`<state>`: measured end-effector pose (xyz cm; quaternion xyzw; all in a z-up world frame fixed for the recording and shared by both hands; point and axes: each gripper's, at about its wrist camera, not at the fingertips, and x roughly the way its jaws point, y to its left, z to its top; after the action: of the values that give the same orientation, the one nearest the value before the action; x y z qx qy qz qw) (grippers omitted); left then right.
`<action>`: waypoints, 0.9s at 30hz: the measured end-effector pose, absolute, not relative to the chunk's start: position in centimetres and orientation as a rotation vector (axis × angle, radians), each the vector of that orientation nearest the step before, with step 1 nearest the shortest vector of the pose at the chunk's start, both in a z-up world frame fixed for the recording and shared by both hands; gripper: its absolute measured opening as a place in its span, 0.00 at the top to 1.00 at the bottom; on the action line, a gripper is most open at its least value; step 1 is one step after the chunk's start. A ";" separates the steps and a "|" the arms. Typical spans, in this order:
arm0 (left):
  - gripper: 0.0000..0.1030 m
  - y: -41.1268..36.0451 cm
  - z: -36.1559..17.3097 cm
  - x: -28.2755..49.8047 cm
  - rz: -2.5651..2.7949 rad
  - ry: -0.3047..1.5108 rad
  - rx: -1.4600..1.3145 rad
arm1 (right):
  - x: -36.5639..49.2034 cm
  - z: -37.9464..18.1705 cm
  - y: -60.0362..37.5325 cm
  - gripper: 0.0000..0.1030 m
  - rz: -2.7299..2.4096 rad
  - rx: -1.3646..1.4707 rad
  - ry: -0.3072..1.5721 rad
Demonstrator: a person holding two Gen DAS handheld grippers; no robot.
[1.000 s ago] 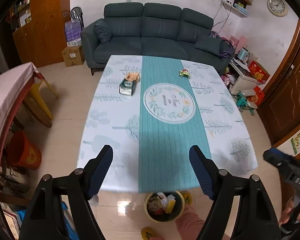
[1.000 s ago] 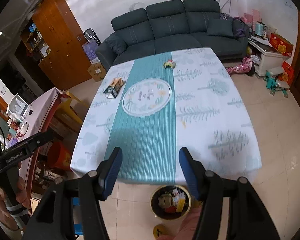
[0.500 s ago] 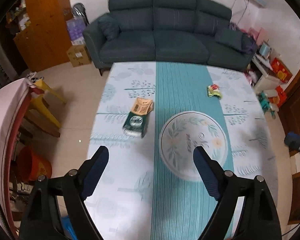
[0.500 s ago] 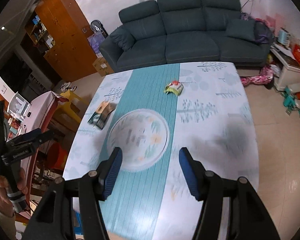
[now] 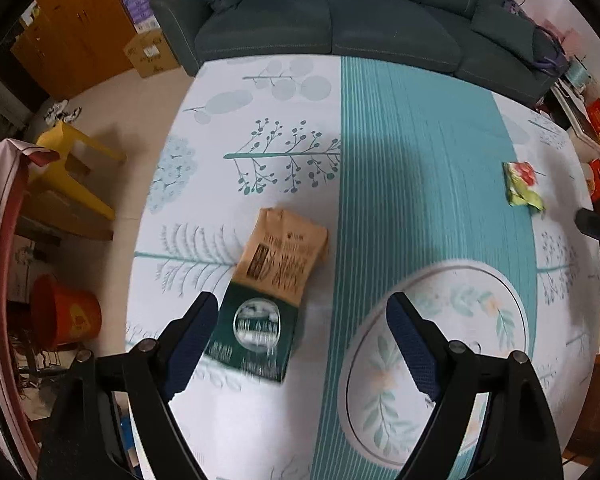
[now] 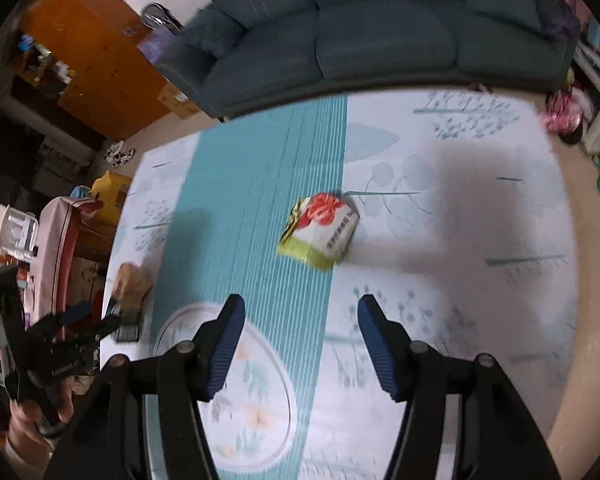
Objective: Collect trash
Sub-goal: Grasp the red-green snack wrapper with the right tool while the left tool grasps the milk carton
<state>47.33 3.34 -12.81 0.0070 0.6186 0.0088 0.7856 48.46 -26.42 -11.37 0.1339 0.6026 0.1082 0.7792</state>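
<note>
A flat brown and dark green packet (image 5: pixel 272 288) lies on the white part of the tablecloth. My left gripper (image 5: pixel 300 332) hovers above its near end, open, with the packet's green end between the fingers and the left pad (image 5: pixel 192 340) beside it. A crumpled white, red and yellow-green wrapper (image 6: pixel 320 230) lies at the edge of the teal stripe. My right gripper (image 6: pixel 300 326) is open just short of it, nothing between the fingers. The wrapper (image 5: pixel 522 186) also shows at the right in the left wrist view, and the packet (image 6: pixel 130 292) and left gripper (image 6: pixel 84 320) at the left in the right wrist view.
The table (image 5: pixel 420 140) carries a white and teal cloth with a round leaf print (image 5: pixel 440 352). A dark sofa (image 5: pixel 340 20) stands behind it. A yellow chair (image 5: pixel 72 160), an orange bucket (image 5: pixel 68 316) and a pink-covered table (image 5: pixel 0 220) stand left.
Both grippers have moved forward over the table and down, from the near edge above a trash bin to the packet and the wrapper. The left fingers have spread a little wider.
</note>
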 end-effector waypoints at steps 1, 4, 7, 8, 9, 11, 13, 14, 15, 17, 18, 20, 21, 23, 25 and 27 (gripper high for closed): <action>0.17 3.4 -13.3 47.9 0.014 1.347 0.009 | 49.4 -12.1 -26.3 0.43 0.234 0.303 1.320; 0.17 3.5 -14.4 48.9 0.014 1.375 -0.012 | 51.9 -14.0 -25.9 0.43 0.201 0.330 1.363; 0.17 3.9 -15.4 49.6 0.023 1.395 -0.031 | 53.4 -15.2 -25.6 0.43 0.151 0.318 1.398; 0.17 3.9 -15.6 49.8 0.031 1.397 -0.027 | 53.8 -15.6 -25.5 0.43 0.134 0.311 1.408; 0.17 4.0 -15.8 49.9 0.031 1.401 -0.030 | 54.3 -16.0 -25.3 0.43 0.125 0.301 1.418; 0.17 4.2 -16.3 50.1 0.034 1.413 -0.045 | 54.8 -16.4 -24.9 0.43 0.114 0.272 1.429; 0.18 4.3 -16.9 50.3 0.037 1.426 -0.056 | 55.1 -16.8 -24.4 0.43 0.112 0.240 1.441; 0.18 4.4 -17.0 50.4 0.037 1.429 -0.059 | 55.0 -17.0 -24.1 0.44 0.116 0.226 1.444; 0.19 4.4 -17.3 50.4 0.040 1.431 -0.061 | 54.9 -17.1 -24.0 0.49 0.116 0.215 1.446; 0.30 4.5 -17.4 50.3 0.045 1.430 -0.057 | 55.0 -17.1 -23.6 0.57 0.126 0.174 1.434; 0.33 4.4 -17.5 50.2 0.043 1.431 -0.055 | 54.9 -17.1 -23.4 0.59 0.137 0.161 1.430; 0.36 4.5 -17.5 50.1 0.051 1.419 -0.044 | 54.6 -17.0 -23.2 0.64 0.155 0.144 1.422; 0.37 4.3 -17.5 50.0 0.058 1.414 -0.033 | 54.3 -17.1 -23.2 0.68 0.168 0.146 1.418; 0.41 3.9 -17.5 49.7 0.073 1.403 -0.012 | 54.0 -17.0 -23.5 0.72 0.186 0.163 1.420; 0.48 3.6 -17.5 49.2 0.080 1.399 -0.012 | 53.4 -17.0 -23.6 0.76 0.206 0.174 1.419; 0.50 3.5 -17.6 48.7 0.086 1.403 -0.032 | 52.7 -16.8 -23.5 0.77 0.223 0.171 1.413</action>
<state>48.68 3.49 -17.59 -0.0145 0.6452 0.0393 0.7629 52.65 -23.53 -16.80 0.0784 0.6468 0.1019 0.7518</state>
